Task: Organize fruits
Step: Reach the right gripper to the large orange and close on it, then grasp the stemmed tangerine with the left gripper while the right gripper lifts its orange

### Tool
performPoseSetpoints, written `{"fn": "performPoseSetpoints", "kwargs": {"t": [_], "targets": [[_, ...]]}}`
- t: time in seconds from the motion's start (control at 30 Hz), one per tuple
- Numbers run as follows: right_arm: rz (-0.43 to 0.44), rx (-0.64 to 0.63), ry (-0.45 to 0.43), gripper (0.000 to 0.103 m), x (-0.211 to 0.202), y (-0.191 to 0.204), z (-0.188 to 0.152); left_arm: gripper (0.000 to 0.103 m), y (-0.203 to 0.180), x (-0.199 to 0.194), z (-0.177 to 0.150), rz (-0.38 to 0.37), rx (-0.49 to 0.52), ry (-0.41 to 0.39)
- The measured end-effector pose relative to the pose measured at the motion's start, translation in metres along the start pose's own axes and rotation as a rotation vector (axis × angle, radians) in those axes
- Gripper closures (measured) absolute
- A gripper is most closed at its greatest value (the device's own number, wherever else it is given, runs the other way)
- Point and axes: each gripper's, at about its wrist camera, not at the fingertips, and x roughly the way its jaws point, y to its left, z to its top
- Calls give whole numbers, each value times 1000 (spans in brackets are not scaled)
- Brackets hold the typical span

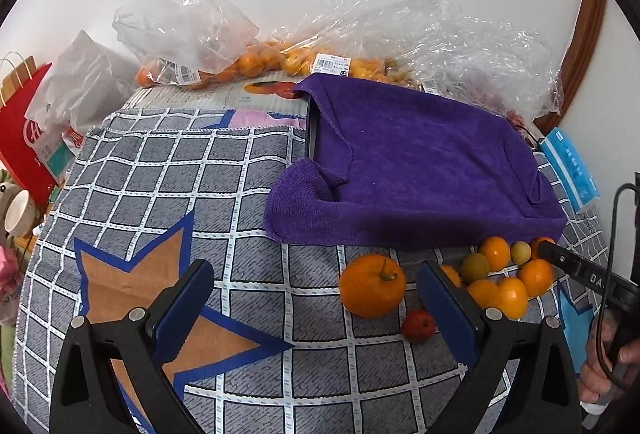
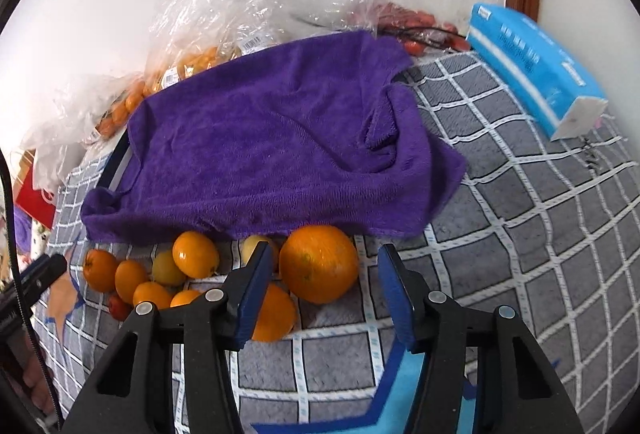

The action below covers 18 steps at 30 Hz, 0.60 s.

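My left fingers [image 1: 316, 298] gape wide, empty, over the grey checked cloth [image 1: 256, 193]; my right fingers [image 2: 324, 274] stand half-open, empty, behind the big round orange [image 2: 318, 264].

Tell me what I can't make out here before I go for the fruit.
- Whatever the purple towel covers: only a dark edge shows in both views.
- Red fruit in the clear bag: blurred by plastic, right wrist view; kind unclear.
- Bag labels: too small to read, left wrist view.
- An orange behind the right hand-held gripper: partly hidden by a finger.
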Motion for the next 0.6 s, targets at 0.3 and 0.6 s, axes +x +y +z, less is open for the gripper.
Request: {"fn": "performPoseSetpoints", "kwargs": {"t": [0.3, 0.6], "targets": [[-48, -22, -10, 62, -21, -11, -7, 4, -2, 5, -1, -34, -2, 21], [-116, -75, -1, 60, -19, -19, -25, 5, -8, 9, -11, -74, 14, 63]]}}
